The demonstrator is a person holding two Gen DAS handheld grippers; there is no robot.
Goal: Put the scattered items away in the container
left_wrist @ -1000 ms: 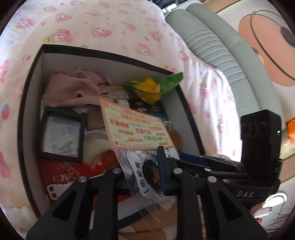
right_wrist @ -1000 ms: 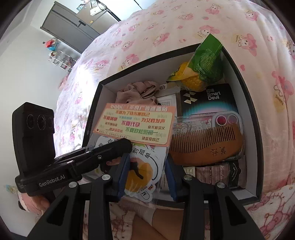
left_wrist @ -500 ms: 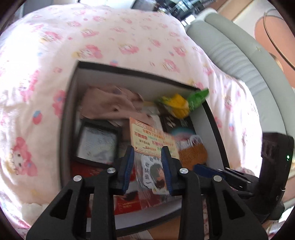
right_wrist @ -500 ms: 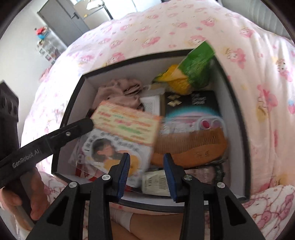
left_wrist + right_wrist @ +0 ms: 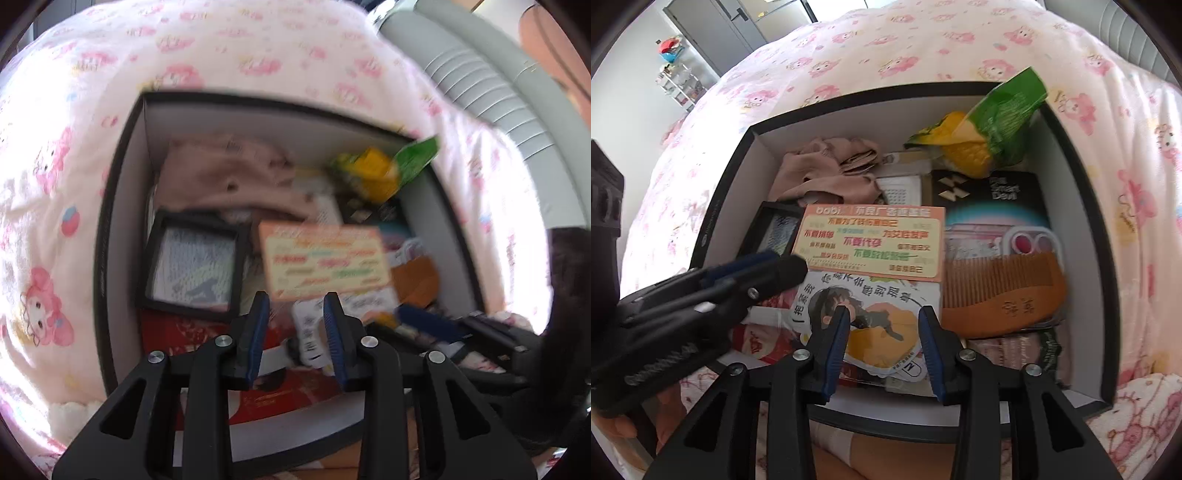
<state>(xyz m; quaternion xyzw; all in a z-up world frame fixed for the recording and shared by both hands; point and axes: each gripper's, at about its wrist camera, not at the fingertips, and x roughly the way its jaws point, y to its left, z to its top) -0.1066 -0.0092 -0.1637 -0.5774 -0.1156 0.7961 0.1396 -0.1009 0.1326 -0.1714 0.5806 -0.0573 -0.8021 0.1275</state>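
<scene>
A black box with white walls point(image 5: 122, 206) point(image 5: 1082, 229) sits on the bed, full of items. The sticker pack with the orange header card point(image 5: 325, 258) point(image 5: 871, 243) lies on top of them in the middle. My left gripper point(image 5: 294, 314) hangs over the box's near edge, jaws apart and pressing on nothing; the right wrist view shows it at the left point(image 5: 757, 273). My right gripper point(image 5: 883, 317) stands open just above the pack's lower end, its pads clear of it. A wooden comb point(image 5: 1001, 288) lies to the right of the pack.
Also in the box: a corn-shaped green and yellow packet point(image 5: 990, 125), beige cloth point(image 5: 827, 170), a black frame point(image 5: 192, 262) and a black carton point(image 5: 997, 192). Pink cartoon bedding point(image 5: 258, 48) surrounds the box. A grey padded headboard point(image 5: 480, 66) is at the right.
The left gripper let go of the sticker pack and its jaws parted; the pack dropped flat into the box. Both views tilted back, showing more of the bed.
</scene>
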